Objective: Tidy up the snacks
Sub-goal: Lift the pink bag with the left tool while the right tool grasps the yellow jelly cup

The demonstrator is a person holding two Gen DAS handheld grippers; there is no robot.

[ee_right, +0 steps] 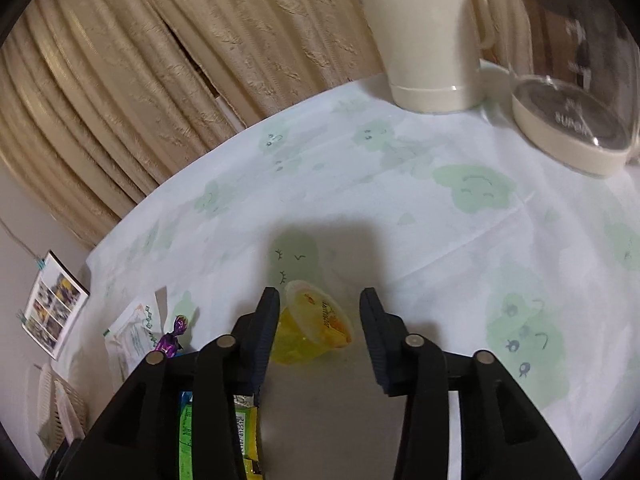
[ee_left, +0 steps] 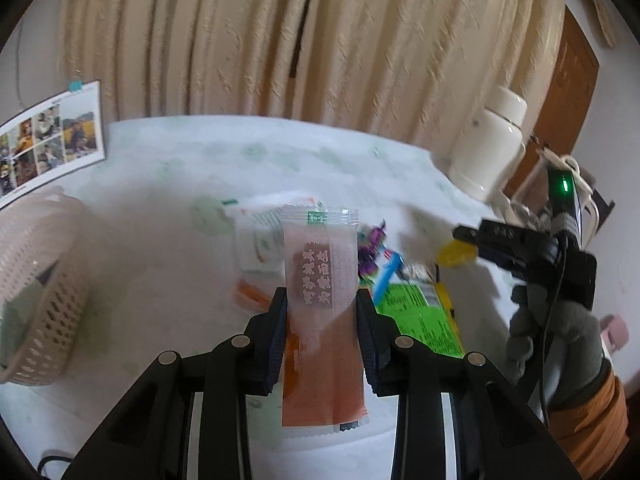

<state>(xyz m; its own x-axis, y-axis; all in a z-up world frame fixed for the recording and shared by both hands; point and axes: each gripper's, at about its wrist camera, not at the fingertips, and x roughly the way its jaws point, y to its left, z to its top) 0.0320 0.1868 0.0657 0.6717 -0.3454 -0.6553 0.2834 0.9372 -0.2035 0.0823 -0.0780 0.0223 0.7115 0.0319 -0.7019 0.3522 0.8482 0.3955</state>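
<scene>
My left gripper is shut on a long orange snack packet with white lettering, held upright above the table. Behind it lie a white packet, purple-wrapped candies and a green-and-yellow packet. A woven beige basket stands at the left. My right gripper is open, its fingers on either side of a yellow jelly cup lying tilted on the tablecloth; the left finger is close to the cup, the right stands apart. The right gripper also shows in the left wrist view, held by a gloved hand.
A cream jug and a glass-lidded appliance stand at the table's far right. Beige curtains hang behind. A photo sheet hangs on the left wall. The tablecloth is white with green figures.
</scene>
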